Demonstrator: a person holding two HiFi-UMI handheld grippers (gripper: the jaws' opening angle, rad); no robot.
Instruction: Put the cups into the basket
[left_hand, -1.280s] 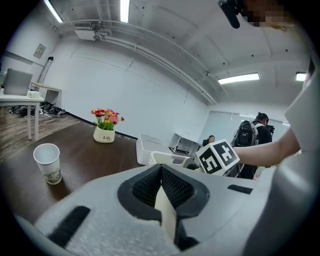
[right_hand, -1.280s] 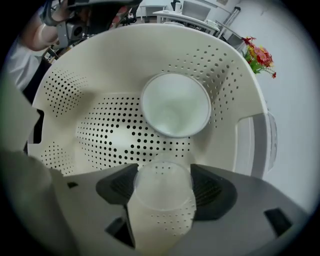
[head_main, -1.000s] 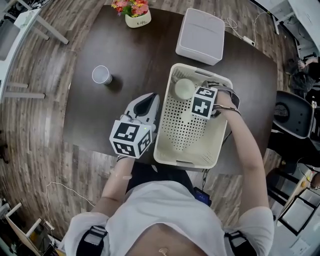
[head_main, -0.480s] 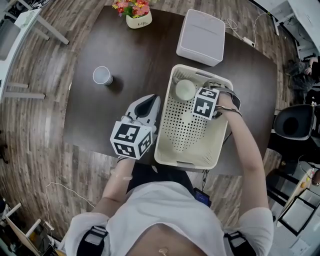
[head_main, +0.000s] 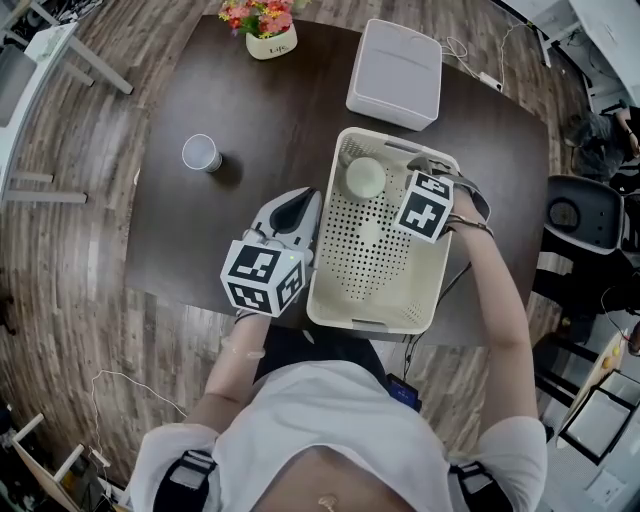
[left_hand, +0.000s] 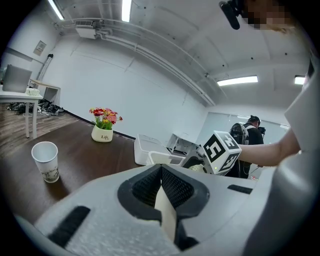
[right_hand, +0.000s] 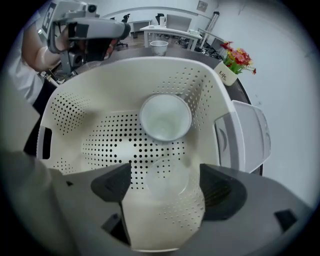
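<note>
Cups: a white cup (head_main: 366, 178) and a clear cup (right_hand: 165, 167) sit in the basket (head_main: 318, 270); the right gripper (right_hand: 166, 187), jaws just opened, hangs released above the clear cup; likely next, the clenched, empty left gripper (left_hand: 161, 176) fetches the paper cup (head_main: 202, 153) off the bench (head_main: 200, 235).

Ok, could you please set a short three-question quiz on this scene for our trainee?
1. True or false: all cups are already in the basket.
2. The left tongs are: A) shut and empty, B) holding a cup, C) inside the basket.
3. What stands at the far edge of the table, left of the white box?
Key: 1 false, one cup stands on the table; 2 A; 3 a flower pot.
</note>
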